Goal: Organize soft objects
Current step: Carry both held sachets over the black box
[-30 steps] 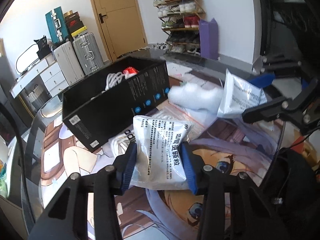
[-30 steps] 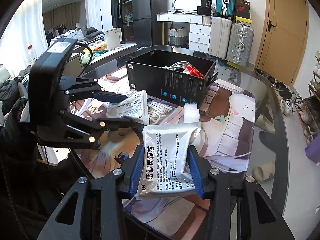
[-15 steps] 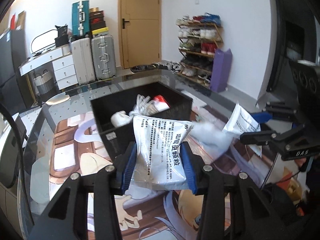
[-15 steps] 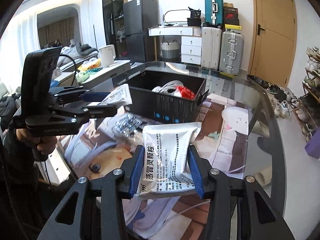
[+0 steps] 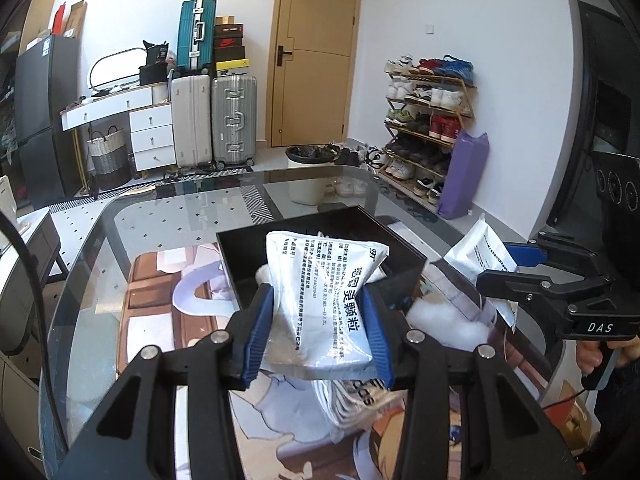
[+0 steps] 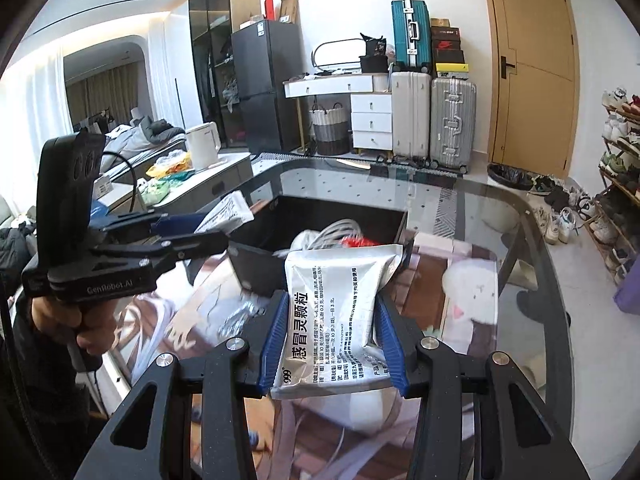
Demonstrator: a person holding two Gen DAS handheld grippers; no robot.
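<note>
We see two grippers, each clamped on one silver foil medicine sachet: the left gripper (image 5: 320,332) holds its silver foil sachet (image 5: 324,300), the right gripper (image 6: 334,342) the second sachet (image 6: 340,312), both above the one open black box (image 6: 320,216) on the glass tabletop (image 6: 500,208).

Silver foil sachet (image 5: 320,296) in left claw (image 5: 318,334) hid most of the open black cardboard box's (image 5: 240,264) interior. Second silver foil sachet (image 6: 340,312) in right claw (image 6: 334,344) covered the box's near wall. White cable bundle (image 6: 340,230) and red item (image 6: 358,242) only partly visible. Printed mat on glass counter (image 6: 520,280) motion-blurred. Small print illegible.
</note>
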